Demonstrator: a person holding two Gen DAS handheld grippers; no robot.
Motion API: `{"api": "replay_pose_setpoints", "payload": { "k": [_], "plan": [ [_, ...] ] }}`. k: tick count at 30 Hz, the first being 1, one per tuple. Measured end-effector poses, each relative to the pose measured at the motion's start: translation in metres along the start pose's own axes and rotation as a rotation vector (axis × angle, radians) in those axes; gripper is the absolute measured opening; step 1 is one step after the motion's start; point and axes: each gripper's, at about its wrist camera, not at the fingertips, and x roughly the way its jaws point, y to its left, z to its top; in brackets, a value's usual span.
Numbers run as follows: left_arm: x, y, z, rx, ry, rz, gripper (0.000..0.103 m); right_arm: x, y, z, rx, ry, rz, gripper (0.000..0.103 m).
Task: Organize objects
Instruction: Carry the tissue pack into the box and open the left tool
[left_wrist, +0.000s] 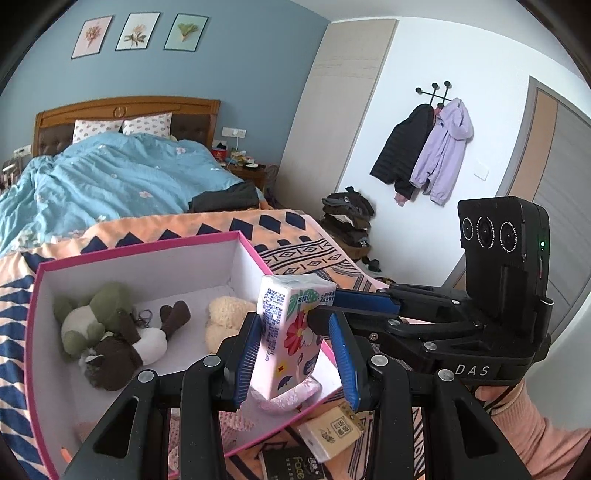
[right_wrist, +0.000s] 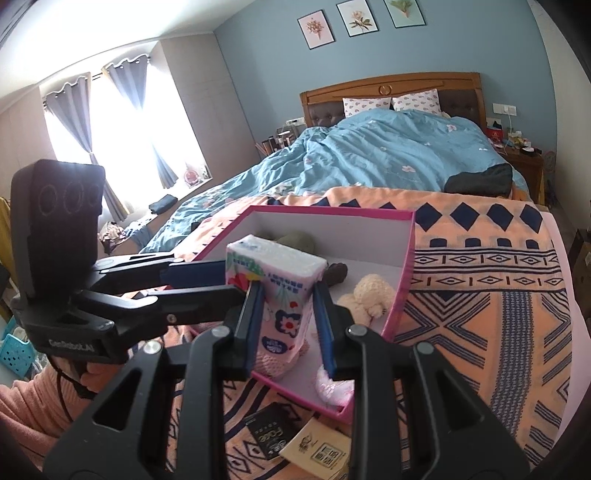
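Both claws grip one tissue pack (left_wrist: 291, 332) above pink box's (left_wrist: 147, 245) near right edge on the bed: left claw (left_wrist: 295, 363) apparently clamped, right claw (right_wrist: 290, 325) pinching its sides.

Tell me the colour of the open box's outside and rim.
Bright pink outside and along the rim, white inside; the box shows best in the right wrist view.

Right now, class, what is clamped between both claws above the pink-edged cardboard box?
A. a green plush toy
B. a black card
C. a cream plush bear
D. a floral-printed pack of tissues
D: the floral-printed pack of tissues stands upright, pinched by the left claw and the right claw, while the plush toys lie inside the pink-edged cardboard box.
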Motion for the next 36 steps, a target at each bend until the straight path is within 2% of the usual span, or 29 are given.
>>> {"api": "replay_pose_setpoints", "payload": {
  "k": [10, 36],
  "plan": [
    [0.024, 0.01, 0.0, -0.023, 0.035, 0.007, 0.037, 0.019, -0.018, 0.001, 0.019, 0.052, -0.033, 0.029],
    [0.052, 0.019, -0.01, -0.076, 0.098, -0.004, 0.037, 0.041, -0.036, -0.002, 0.033, 0.123, -0.084, 0.028]
  ]
}}
